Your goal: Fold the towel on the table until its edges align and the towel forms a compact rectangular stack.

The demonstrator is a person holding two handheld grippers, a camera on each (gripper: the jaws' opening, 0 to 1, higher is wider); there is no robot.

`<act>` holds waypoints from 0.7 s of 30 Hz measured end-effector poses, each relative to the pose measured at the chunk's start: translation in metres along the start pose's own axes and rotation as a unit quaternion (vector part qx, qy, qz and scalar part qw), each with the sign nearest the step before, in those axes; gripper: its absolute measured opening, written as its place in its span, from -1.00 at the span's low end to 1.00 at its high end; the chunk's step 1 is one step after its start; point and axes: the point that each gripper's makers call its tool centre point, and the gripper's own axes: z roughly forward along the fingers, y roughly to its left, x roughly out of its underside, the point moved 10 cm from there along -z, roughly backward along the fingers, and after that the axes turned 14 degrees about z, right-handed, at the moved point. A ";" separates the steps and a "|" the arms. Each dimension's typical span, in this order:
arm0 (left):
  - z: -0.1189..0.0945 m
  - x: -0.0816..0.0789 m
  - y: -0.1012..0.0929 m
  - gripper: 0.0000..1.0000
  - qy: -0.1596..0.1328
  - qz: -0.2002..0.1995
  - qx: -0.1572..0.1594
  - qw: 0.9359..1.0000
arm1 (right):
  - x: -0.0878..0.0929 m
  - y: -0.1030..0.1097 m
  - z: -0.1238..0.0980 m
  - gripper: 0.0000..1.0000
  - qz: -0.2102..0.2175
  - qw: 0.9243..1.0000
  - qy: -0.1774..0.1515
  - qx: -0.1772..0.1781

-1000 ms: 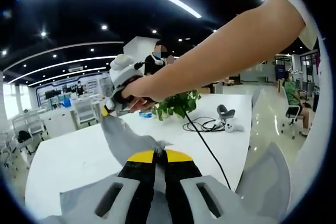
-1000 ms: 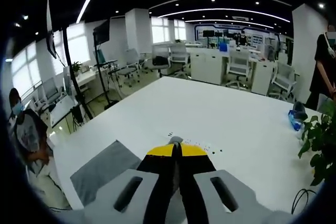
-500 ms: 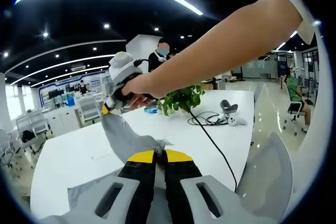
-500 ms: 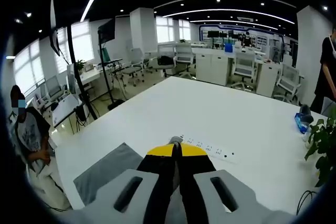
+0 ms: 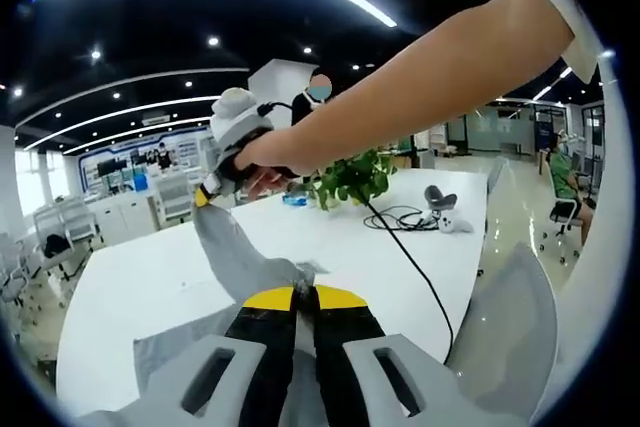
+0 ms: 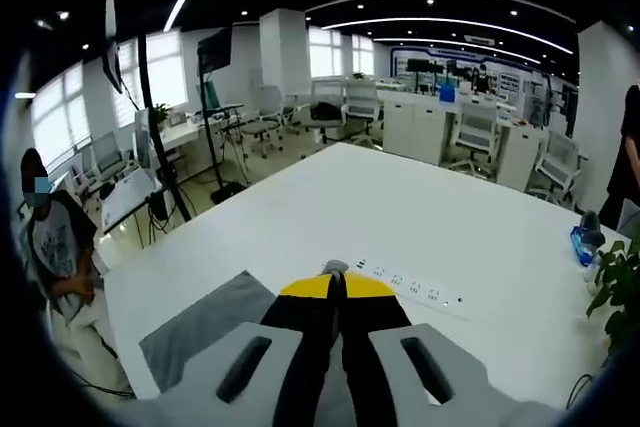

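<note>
Currently both grippers are clamped on the gray towel (image 5: 235,252): left gripper (image 5: 305,292) nearer, right gripper (image 5: 205,199) ahead-left, with the held edge stretched between them.

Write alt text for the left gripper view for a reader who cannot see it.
A grey towel stretches in the air between two pairs of tongs: the left tongs, shut on one edge at the bottom of the view, and the right tongs, held in a person's hand, gripping another. Below is a white table with a potted plant and a black cable.
</note>
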 end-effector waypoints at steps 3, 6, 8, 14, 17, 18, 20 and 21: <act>-0.004 0.005 0.000 -0.89 0.004 0.001 -0.001 1.000 | 0.002 0.008 0.005 -1.00 -0.006 1.000 0.002 -0.006; -0.007 0.011 0.003 -0.89 0.009 -0.003 -0.005 1.000 | 0.005 0.015 0.010 -1.00 -0.011 1.000 0.005 -0.009; -0.009 0.016 0.005 -0.89 0.012 -0.007 -0.007 1.000 | 0.008 0.020 0.013 -1.00 -0.013 1.000 0.007 -0.011; -0.012 0.028 0.007 -0.89 0.023 -0.010 -0.009 1.000 | 0.016 0.027 0.022 -1.00 -0.018 1.000 0.017 -0.012; -0.013 0.034 0.007 -0.89 0.028 -0.015 -0.009 0.999 | 0.018 0.029 0.026 -1.00 -0.019 1.000 0.020 -0.013; -0.014 0.035 0.008 -0.89 0.028 -0.016 -0.010 0.999 | 0.019 0.030 0.028 -1.00 -0.020 0.999 0.022 -0.014; -0.015 0.038 0.008 -0.89 0.030 -0.017 -0.010 0.999 | 0.020 0.032 0.030 -1.00 -0.020 0.999 0.024 -0.015; -0.015 0.039 0.009 -0.89 0.031 -0.017 -0.010 0.999 | 0.021 0.033 0.031 -1.00 -0.019 0.999 0.025 -0.016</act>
